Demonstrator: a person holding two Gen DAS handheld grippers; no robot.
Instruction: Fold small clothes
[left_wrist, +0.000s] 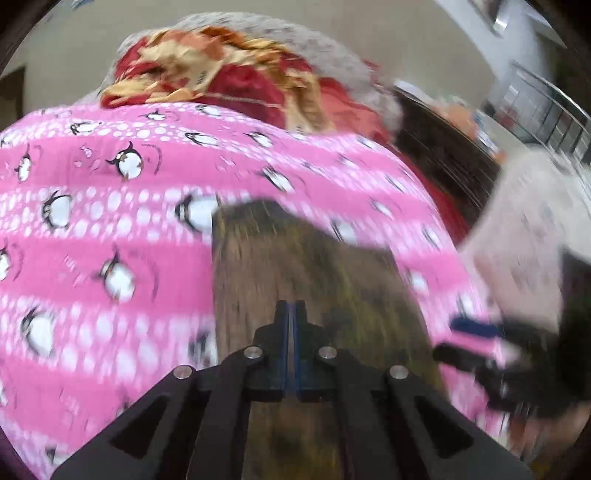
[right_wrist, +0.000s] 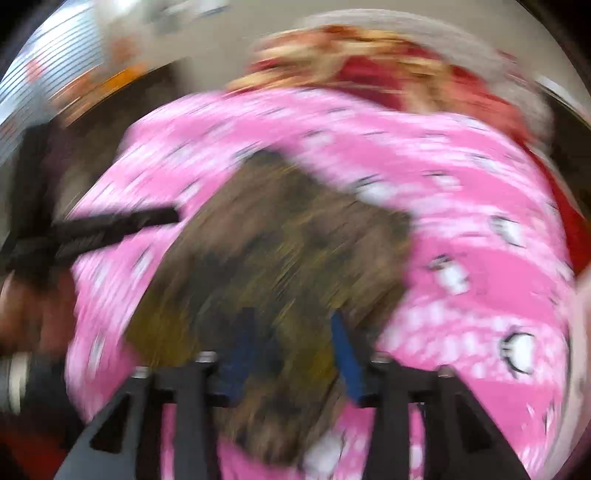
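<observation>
Left wrist: left claw (left_wrist: 291, 314) clenched over brown garment (left_wrist: 295, 266) — right claw (right_wrist: 291, 332) released, pink cloth (left_wrist: 110, 229) all round.
</observation>
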